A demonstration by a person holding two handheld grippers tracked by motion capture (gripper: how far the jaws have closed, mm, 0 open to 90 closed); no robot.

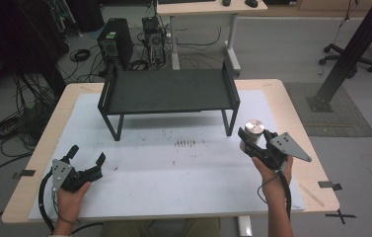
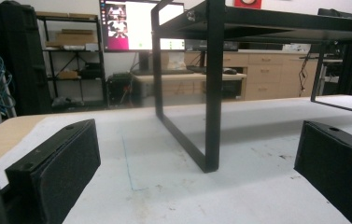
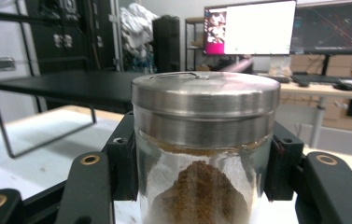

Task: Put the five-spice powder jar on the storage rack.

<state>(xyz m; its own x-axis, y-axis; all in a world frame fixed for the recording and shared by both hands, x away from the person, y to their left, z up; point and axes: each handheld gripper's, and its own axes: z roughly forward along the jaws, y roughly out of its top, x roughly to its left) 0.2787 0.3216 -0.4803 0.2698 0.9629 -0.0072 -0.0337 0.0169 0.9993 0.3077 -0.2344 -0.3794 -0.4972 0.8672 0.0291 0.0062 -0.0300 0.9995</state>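
A glass jar [image 1: 253, 132] with a silver metal lid and brown powder inside is clamped upright between the jaws of my right gripper [image 1: 250, 139], lifted off the table at the right, just in front of the black shelf's right legs. In the right gripper view the jar [image 3: 205, 154] sits between both pads, which press on its sides. My left gripper [image 1: 86, 157] rests low at the table's front left, open and empty; its wide-apart pads [image 2: 54, 170] frame the black shelf's leg [image 2: 212, 98].
A black metal shelf [image 1: 169, 91] on thin legs stands across the back middle of the white table mat [image 1: 173, 168]. Small dark crumbs [image 1: 185, 143] lie on the mat in front of it. Desks, computers and cables are on the floor beyond.
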